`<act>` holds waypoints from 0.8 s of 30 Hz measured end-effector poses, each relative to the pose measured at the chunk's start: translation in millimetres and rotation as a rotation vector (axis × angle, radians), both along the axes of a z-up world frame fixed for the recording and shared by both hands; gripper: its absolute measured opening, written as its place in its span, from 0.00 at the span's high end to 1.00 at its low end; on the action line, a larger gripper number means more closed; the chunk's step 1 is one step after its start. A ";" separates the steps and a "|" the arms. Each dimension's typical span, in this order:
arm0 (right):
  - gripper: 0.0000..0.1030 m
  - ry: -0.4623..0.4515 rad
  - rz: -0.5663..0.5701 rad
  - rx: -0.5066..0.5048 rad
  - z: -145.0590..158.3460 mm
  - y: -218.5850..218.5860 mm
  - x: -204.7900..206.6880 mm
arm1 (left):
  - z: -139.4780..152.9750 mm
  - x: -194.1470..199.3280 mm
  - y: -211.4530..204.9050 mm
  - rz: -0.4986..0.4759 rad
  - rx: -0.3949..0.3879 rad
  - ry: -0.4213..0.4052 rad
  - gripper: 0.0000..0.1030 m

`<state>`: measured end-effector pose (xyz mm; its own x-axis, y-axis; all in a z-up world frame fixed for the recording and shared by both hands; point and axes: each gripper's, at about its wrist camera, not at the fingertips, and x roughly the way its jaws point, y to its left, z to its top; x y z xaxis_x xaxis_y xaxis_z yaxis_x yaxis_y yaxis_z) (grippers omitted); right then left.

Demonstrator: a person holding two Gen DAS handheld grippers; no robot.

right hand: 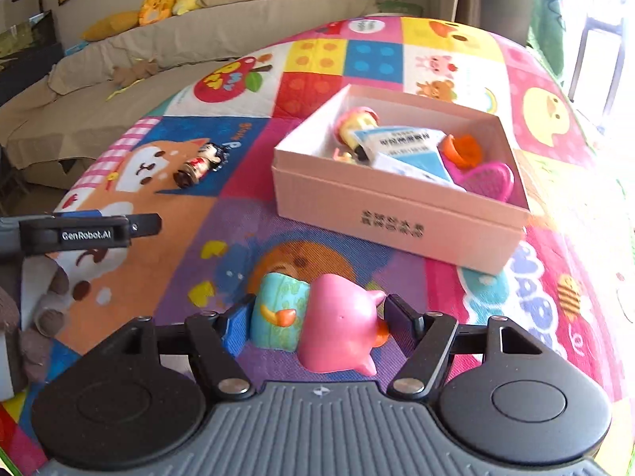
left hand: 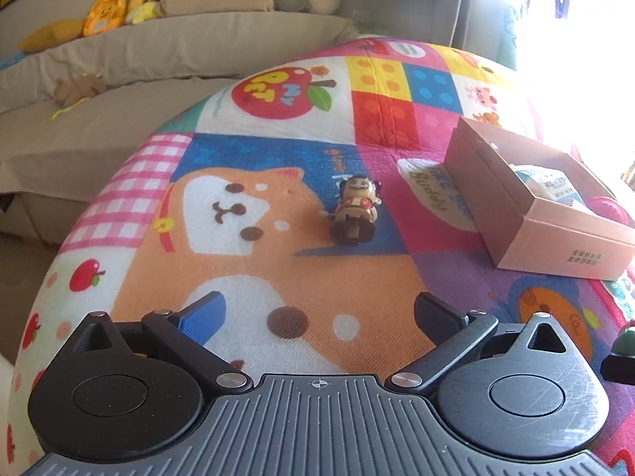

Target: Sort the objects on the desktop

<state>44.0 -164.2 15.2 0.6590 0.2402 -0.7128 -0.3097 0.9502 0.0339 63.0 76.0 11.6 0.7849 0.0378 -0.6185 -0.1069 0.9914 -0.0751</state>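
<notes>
A small wind-up doll with black hair (left hand: 356,209) lies on the colourful play mat, ahead of my left gripper (left hand: 317,313), which is open and empty. It also shows in the right wrist view (right hand: 200,164). My right gripper (right hand: 315,323) is shut on a pink pig figure in a blue-green dress (right hand: 317,325), held lying sideways between the fingers above the mat. The open pink cardboard box (right hand: 397,218) sits ahead of it and holds a figure (right hand: 357,123), a blue-white packet (right hand: 408,150), an orange cup (right hand: 464,150) and a pink heart piece (right hand: 488,178).
The same box (left hand: 528,218) stands to the right of the doll in the left wrist view. The left gripper's body (right hand: 79,234) reaches in at the left of the right wrist view. A beige sofa (left hand: 99,91) with plush toys lies beyond the mat's far edge.
</notes>
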 end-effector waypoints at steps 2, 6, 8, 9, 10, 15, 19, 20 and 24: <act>0.28 0.003 -0.027 0.023 -6.7 -10.7 -3.5 | 6.5 6.6 -7.3 -0.011 0.038 -0.029 0.00; 0.20 -0.058 -0.077 0.032 -17.1 -24.8 -12.3 | 16.9 34.0 -17.4 -0.033 0.057 -0.065 0.00; 0.18 -0.101 -0.086 0.031 -20.0 -28.2 -19.0 | 18.3 48.8 -21.1 -0.043 0.066 -0.059 0.00; 0.17 -0.113 -0.087 0.032 -21.4 -28.9 -21.1 | 17.9 58.2 -23.2 -0.050 0.069 -0.048 0.00; 0.16 -0.119 -0.086 0.035 -23.2 -29.8 -23.3 | 17.1 66.7 -25.2 -0.049 0.077 -0.036 0.00; 0.10 -0.141 -0.085 0.061 -22.7 -31.3 -27.4 | 8.7 95.0 -35.2 -0.036 0.137 0.032 0.23; 0.08 -0.134 -0.085 0.076 -23.3 -33.0 -26.6 | 0.9 97.9 -36.7 -0.021 0.155 0.069 0.49; 0.07 -0.130 -0.086 0.081 -23.8 -33.6 -26.6 | 0.1 96.2 -36.5 -0.022 0.153 0.073 0.54; 0.05 -0.108 -0.096 0.088 -25.4 -35.0 -22.7 | 1.5 77.1 -36.7 -0.053 0.145 0.064 0.55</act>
<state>21.3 -199.2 -10.2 0.7535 0.2308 -0.6155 -0.2236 0.9705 0.0902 140.1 39.3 13.1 0.7476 0.0899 -0.6580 -0.0542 0.9957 0.0745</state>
